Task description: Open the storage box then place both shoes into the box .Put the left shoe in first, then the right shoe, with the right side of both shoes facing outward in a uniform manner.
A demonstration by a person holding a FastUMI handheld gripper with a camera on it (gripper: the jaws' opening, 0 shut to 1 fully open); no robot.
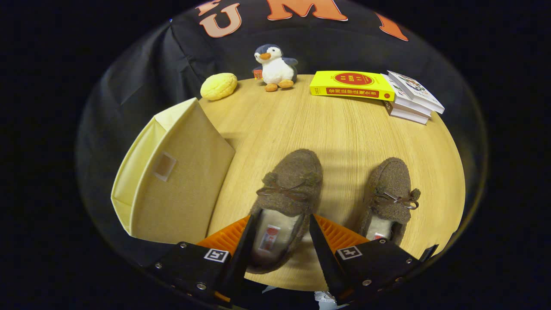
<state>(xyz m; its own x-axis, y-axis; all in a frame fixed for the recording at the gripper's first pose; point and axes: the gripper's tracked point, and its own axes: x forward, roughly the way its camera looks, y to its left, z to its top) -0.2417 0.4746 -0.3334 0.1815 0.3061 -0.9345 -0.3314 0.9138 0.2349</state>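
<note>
Still early: both slippers sit outside the storage box (172, 181) (beside them); gripper (279, 243) spread around the left slipper (286, 193), the right slipper (389, 193) untouched.

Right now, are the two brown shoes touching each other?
Apart. The gripper view shows bare table between the left shoe and the right shoe. The open fingers straddle the left shoe's heel.
</note>
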